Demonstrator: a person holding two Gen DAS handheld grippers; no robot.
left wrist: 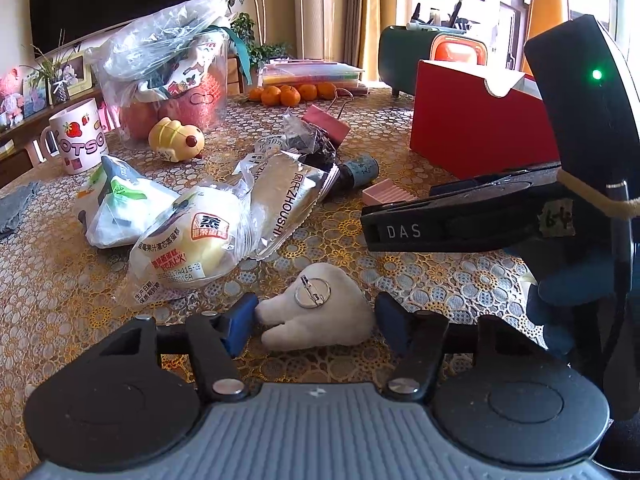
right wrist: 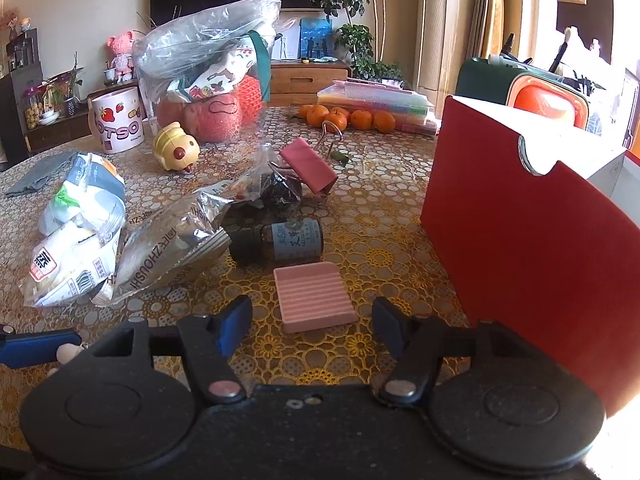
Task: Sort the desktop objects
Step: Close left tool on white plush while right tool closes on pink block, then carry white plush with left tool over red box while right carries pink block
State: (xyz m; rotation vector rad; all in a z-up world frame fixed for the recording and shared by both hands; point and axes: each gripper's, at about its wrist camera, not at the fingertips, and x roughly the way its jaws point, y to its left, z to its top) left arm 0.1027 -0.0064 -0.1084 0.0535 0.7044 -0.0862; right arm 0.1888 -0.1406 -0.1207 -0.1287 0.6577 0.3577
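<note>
Straddling the white tooth-shaped plush brooch (left wrist: 320,312), your left gripper (left wrist: 316,316) has one blue pad against the toy's left lobe and the other pad just beside its right edge; I cannot tell whether that right pad touches, so the grip is not confirmed (the brooch lies pin-side up on the lace-patterned tablecloth (left wrist: 440,280)). Your right gripper (right wrist: 312,320) stands unclenched around the near end of the pink ribbed eraser (right wrist: 316,296), with clear cloth showing between each pad and the eraser's sides.

Just beyond the eraser lies a small dark bottle with a blue label (right wrist: 280,242) on its side, and farther still a pink binder clip (right wrist: 310,170) pinches a clear bag of dark contents. To the left of these sit a silver foil snack packet (right wrist: 168,248) and, left again, wrapped steamed cakes (left wrist: 188,244) in clear film. At the right, a red open-topped box (right wrist: 528,232) stands upright near your right gripper. Toward the far left you have a strawberry-printed mug (left wrist: 78,136), a yellow toy figure (left wrist: 176,140) tipped over, and a large clear bag of fruit (left wrist: 168,68). A row of tangerines (left wrist: 292,94) lines the far edge before a stack of coloured folders.
</note>
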